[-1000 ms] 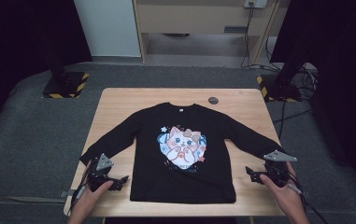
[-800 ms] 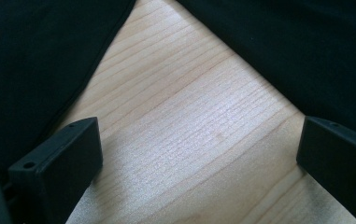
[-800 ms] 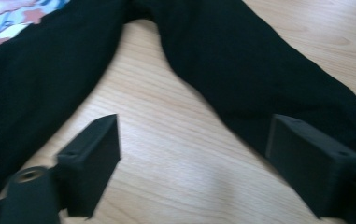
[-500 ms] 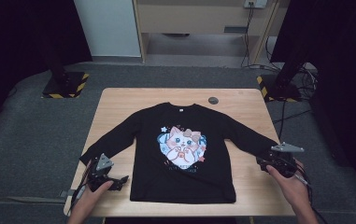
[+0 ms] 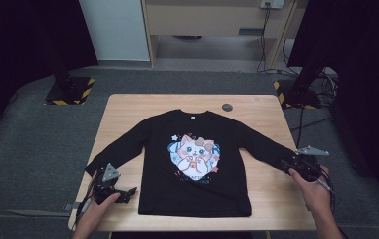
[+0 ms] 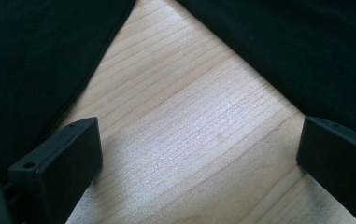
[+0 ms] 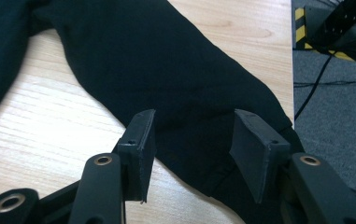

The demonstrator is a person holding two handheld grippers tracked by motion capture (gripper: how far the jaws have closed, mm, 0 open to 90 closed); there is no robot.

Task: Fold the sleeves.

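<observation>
A black long-sleeved shirt [image 5: 194, 159] with a cat print lies flat, face up, on the wooden table [image 5: 256, 107]. My left gripper [image 5: 127, 194] rests at the front left, between the shirt's left sleeve and its hem; in the left gripper view its jaws [image 6: 199, 154] stand wide over bare wood, black cloth on both sides. My right gripper [image 5: 287, 167] is at the right sleeve's cuff near the table's right edge. Its jaws [image 7: 192, 140] have just been closing and straddle the sleeve end [image 7: 199, 116], with the pads still apart from the cloth.
A small dark round disc [image 5: 227, 107] lies on the table behind the collar. Stand bases with yellow-black stripes sit on the grey floor at the back left [image 5: 70, 89] and back right [image 5: 296, 94], with cables [image 7: 320, 79] by the right one.
My right gripper has moved away from the front right corner to the right sleeve's cuff, and its jaws have narrowed around the sleeve end. The left gripper and the shirt have stayed put.
</observation>
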